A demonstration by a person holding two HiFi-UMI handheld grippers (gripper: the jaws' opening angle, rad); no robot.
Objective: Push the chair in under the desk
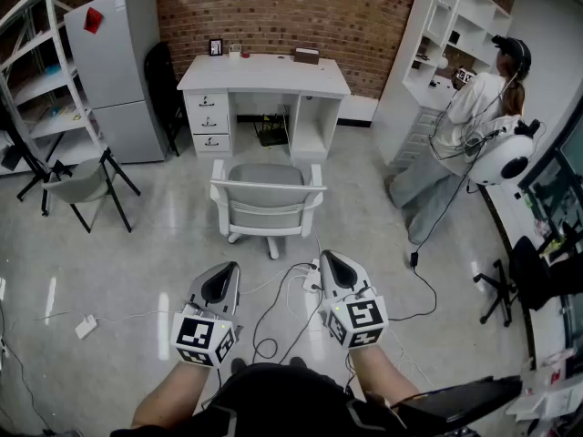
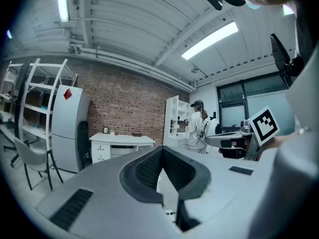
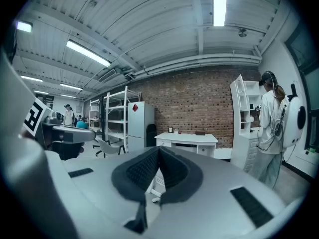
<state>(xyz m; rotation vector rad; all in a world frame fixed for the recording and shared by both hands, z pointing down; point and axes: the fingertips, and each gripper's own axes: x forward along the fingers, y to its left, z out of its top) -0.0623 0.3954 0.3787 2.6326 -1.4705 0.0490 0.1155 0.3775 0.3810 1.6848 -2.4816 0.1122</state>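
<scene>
Brick wall (image 1: 364, 16) backs grey fridge (image 1: 114, 71), white shelving (image 1: 437, 44), glossy floor (image 1: 137, 271)

No text is legible, even on the red sticker (image 1: 93, 19) on the fridge (image 1: 123, 80).

**Grey Handheld Grippers, Dark Clothing**

At the lower centre of the head view, the left gripper (image 1: 229, 269) and the right gripper (image 1: 327, 257) are seen as smooth, pale grey tapered shells. Each is backed by a white cube (image 1: 205, 338) printed with black square markers. The fingers (image 2: 148, 171) are lined with dark ribbed pads, and dark slotted strips are set into the shells. A dark garment (image 1: 273, 397) is worn.
</scene>
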